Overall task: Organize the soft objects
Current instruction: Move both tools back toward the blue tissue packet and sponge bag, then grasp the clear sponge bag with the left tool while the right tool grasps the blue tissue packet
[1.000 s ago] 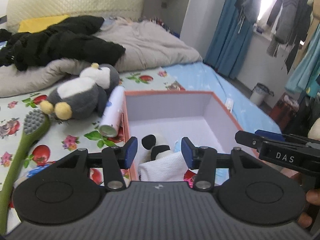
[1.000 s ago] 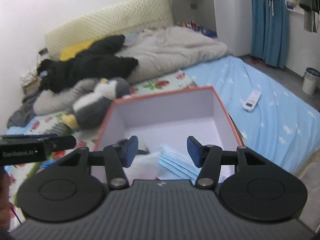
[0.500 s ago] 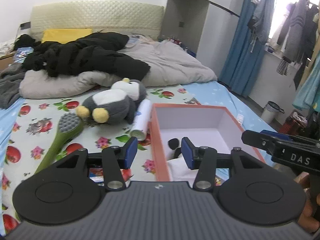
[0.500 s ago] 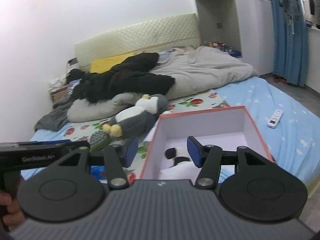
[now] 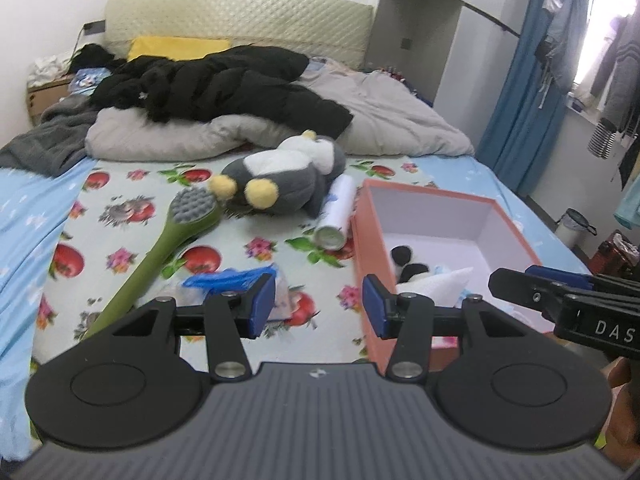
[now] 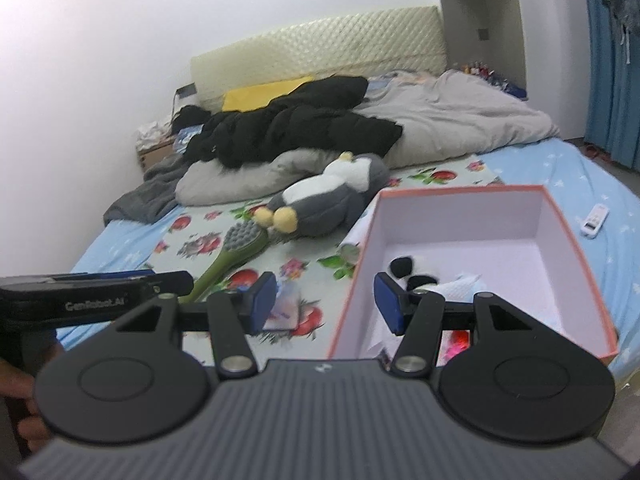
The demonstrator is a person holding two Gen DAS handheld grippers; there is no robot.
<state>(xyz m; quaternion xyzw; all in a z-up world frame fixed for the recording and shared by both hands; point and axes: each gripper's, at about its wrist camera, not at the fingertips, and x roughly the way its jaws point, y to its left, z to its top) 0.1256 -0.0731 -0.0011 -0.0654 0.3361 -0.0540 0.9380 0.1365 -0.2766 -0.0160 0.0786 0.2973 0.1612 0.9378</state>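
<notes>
We see daylight glaring white through the window (image 5: 596, 20) at the upper right of the left wrist view, blowing out detail there. Elsewhere light is soft, shadows faint. Fisheye bending curves the frame edges, and the right wrist view looks slightly blurred and hazy.

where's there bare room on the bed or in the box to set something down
Free: the far half of the pink cardboard box, behind the black-and-white plush and white cloth; the blue sheet between the box and white remote. Crowded: the floral sheet left of the box, with grey penguin plush, green brush, white tube and blue packet.
</notes>
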